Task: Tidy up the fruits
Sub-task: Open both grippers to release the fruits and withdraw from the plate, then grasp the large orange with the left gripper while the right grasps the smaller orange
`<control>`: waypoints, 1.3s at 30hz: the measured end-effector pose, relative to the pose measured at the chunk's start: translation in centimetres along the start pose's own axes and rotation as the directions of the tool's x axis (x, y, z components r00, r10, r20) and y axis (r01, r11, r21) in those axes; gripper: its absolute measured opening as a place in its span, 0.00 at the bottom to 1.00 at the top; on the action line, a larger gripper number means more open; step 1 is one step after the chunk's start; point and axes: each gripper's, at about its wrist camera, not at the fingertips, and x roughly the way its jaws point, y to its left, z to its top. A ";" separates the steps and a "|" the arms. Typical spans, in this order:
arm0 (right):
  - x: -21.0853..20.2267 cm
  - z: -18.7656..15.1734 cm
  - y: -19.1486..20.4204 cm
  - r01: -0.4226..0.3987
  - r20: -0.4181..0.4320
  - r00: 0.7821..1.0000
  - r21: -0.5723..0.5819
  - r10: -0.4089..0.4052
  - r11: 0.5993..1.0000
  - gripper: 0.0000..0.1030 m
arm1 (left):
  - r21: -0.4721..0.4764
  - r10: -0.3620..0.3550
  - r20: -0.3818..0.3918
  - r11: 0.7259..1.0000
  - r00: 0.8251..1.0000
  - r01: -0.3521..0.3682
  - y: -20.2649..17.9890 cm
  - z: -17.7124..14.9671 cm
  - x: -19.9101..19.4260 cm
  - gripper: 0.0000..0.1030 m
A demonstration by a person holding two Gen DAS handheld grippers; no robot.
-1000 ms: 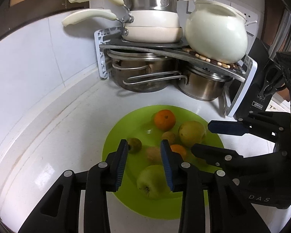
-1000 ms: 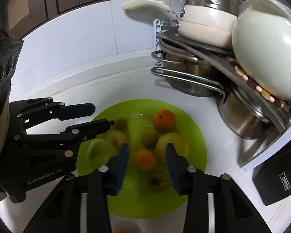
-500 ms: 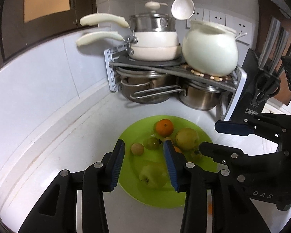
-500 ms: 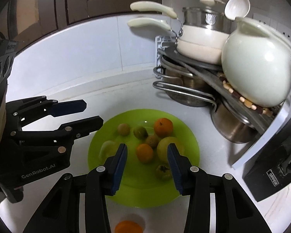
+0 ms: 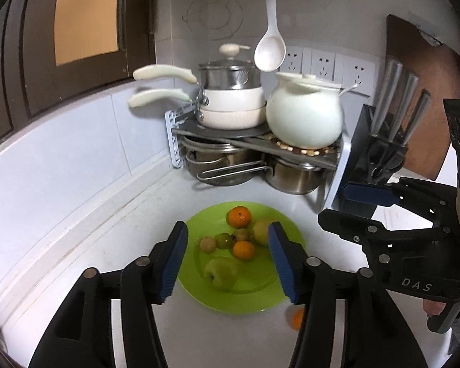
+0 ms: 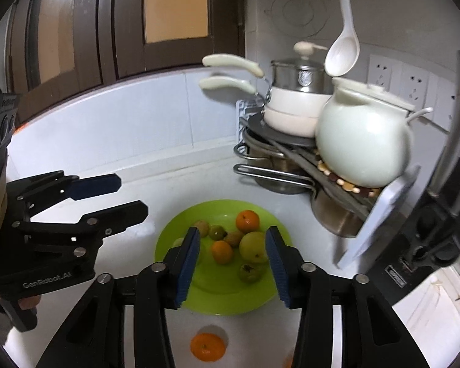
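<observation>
On the green plate (image 6: 254,297) lie seven fruits; both grippers, left (image 5: 227,262) and right (image 6: 232,266), are opening, empty.

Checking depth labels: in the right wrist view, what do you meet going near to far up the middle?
Orange on the counter → green plate → orange on the plate's near side → orange at the plate's far side → white tiled wall.

Evenly lit from overhead, moderately bright; soft glare on the white pot (image 5: 303,116) and pale sheen on the counter (image 5: 113,233); faint shadows beneath the green plate (image 6: 224,294). Strong fisheye curvature with black vignetting at every corner; slight motion blur on the fruit and rack, sharper on the near blue pads (image 5: 173,263).
</observation>
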 end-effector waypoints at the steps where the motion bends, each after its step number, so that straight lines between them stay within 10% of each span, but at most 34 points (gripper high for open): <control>1: -0.5 -0.1 -0.1 0.007 0.007 1.000 0.001 -0.007 1.000 0.50 | -0.002 0.001 0.003 1.000 1.000 -0.001 -0.3 -0.1 -0.4 0.57; 39: -3.2 -11.5 -6.6 0.103 -0.173 0.981 0.117 -0.082 0.988 0.56 | -0.052 -0.023 -0.193 0.999 0.981 0.013 -7.9 -10.1 1.1 0.69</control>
